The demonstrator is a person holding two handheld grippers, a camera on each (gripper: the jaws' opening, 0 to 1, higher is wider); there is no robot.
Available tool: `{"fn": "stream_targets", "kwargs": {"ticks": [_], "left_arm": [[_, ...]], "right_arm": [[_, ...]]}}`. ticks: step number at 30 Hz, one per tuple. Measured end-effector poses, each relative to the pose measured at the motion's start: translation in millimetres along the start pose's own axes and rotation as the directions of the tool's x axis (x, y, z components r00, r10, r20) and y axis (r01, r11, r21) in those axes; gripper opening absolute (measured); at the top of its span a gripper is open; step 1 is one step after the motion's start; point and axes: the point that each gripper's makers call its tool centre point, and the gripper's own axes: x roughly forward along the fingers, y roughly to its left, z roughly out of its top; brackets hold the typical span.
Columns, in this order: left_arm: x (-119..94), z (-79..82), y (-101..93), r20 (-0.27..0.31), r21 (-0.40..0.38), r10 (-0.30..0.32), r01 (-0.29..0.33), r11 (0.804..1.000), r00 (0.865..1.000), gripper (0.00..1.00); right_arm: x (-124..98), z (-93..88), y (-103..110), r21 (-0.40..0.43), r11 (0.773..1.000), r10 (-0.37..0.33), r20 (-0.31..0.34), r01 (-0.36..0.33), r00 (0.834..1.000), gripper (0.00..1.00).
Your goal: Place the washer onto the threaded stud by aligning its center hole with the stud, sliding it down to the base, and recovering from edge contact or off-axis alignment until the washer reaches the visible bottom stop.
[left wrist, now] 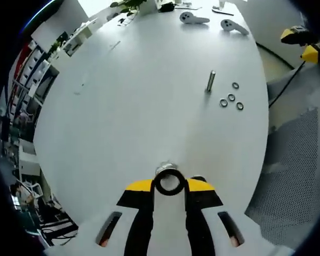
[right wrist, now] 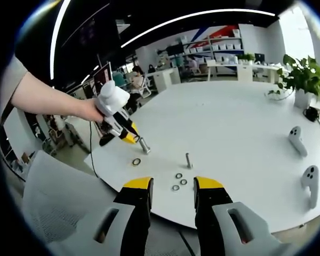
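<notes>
Washer point(left wrist: 157, 183) sits ringed between the left gripper point(left wrist: 169, 188) jaw tips, a silver stud end point(left wrist: 167, 169) just beyond. Jaws are drawn in narrow, but which part they clamp is unclear. Upright threaded stud point(left wrist: 210, 81) stands well apart w/ spare washers point(left wrist: 231, 97) beside it, prob. staged for later. Right gripper point(right wrist: 173, 184) hangs back off the white table point(right wrist: 240, 122), jaws wide, empty, giving room.

Your left gripper point(left wrist: 169, 188) hides the stud tip behind the ring it holds. The washers point(right wrist: 178, 182) by the upright stud point(right wrist: 188, 160) look too small to check threads/holes. Right gripper point(right wrist: 172, 193) body is cut off at the bottom.
</notes>
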Motion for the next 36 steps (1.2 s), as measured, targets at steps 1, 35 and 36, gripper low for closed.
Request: {"fn": "stream_targets", "kwargs": {"ticks": [1, 35, 36], "left_arm": [[0.7, 0.8, 0.7, 0.001, -0.003, -0.001, 0.001, 1.000, 1.000, 0.19], [42.3, -1.7, 4.6, -0.070, 0.050, -0.045, 0.049, 0.998, 0.996, 0.19], [44.3, -1.7, 4.7, -0.071, 0.048, -0.045, 0.049, 0.998, 0.996, 0.19]], "right_arm": [[-0.1, 0.1, -0.1, 0.001, 1.000, -0.001, 0.001, 0.001, 1.000, 0.32], [-1.0, -2.7, -7.0, 0.017, 0.999, -0.034, -0.009, 0.034, 0.999, 0.32], [-0.9, -3.0, -7.0, 0.016, 0.999, -0.034, -0.011, 0.035, 0.999, 0.32]]}}
